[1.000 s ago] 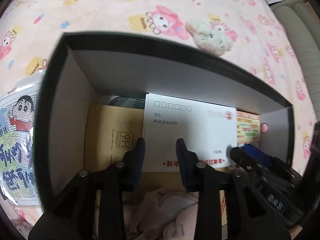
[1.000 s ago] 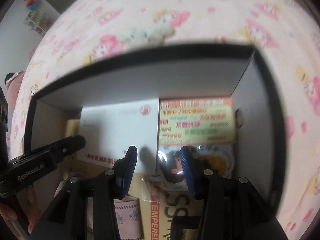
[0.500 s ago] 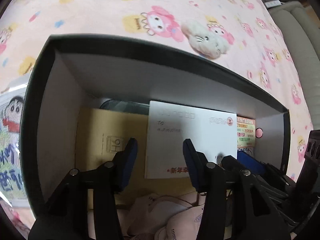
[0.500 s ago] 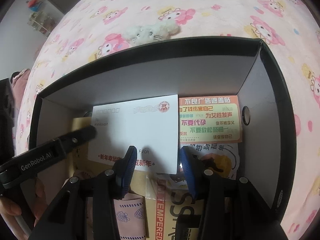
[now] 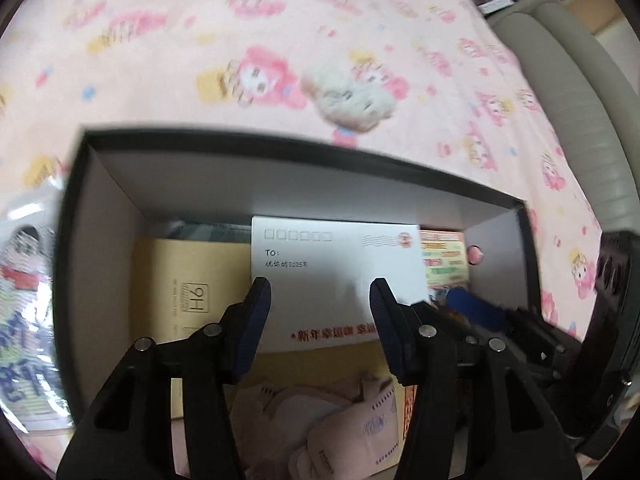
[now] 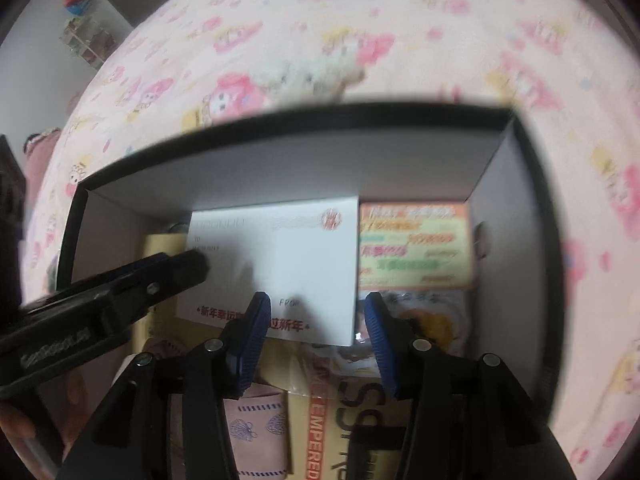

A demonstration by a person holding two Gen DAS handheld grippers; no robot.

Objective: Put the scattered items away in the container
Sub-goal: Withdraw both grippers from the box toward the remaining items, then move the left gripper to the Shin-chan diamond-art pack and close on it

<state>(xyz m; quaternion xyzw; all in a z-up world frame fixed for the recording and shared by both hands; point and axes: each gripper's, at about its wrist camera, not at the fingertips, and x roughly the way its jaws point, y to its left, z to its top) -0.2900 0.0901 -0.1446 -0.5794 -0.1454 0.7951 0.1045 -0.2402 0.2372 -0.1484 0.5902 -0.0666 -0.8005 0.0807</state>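
Note:
A black box with white inner walls (image 5: 100, 240) (image 6: 508, 240) lies on the pink bed. Inside lies a white envelope (image 5: 336, 276) (image 6: 292, 264) on top of a tan 9H box (image 5: 188, 280), a colourful sticker sheet (image 6: 416, 244) and pink face masks (image 5: 332, 428). My left gripper (image 5: 318, 300) is open and empty above the envelope. My right gripper (image 6: 314, 316) is open and empty over the envelope's near edge. Each gripper shows in the other's view, the right (image 5: 492, 328) and the left (image 6: 120, 288).
A small cream plush toy (image 5: 352, 98) (image 6: 304, 74) lies on the pink cartoon bedsheet beyond the box. A cartoon-printed bag (image 5: 24, 320) lies left of the box. A padded beige headboard (image 5: 580, 128) runs along the right.
Both grippers have opened wider and drawn back a little over the box. The envelope lies flat in the box, free of both grippers.

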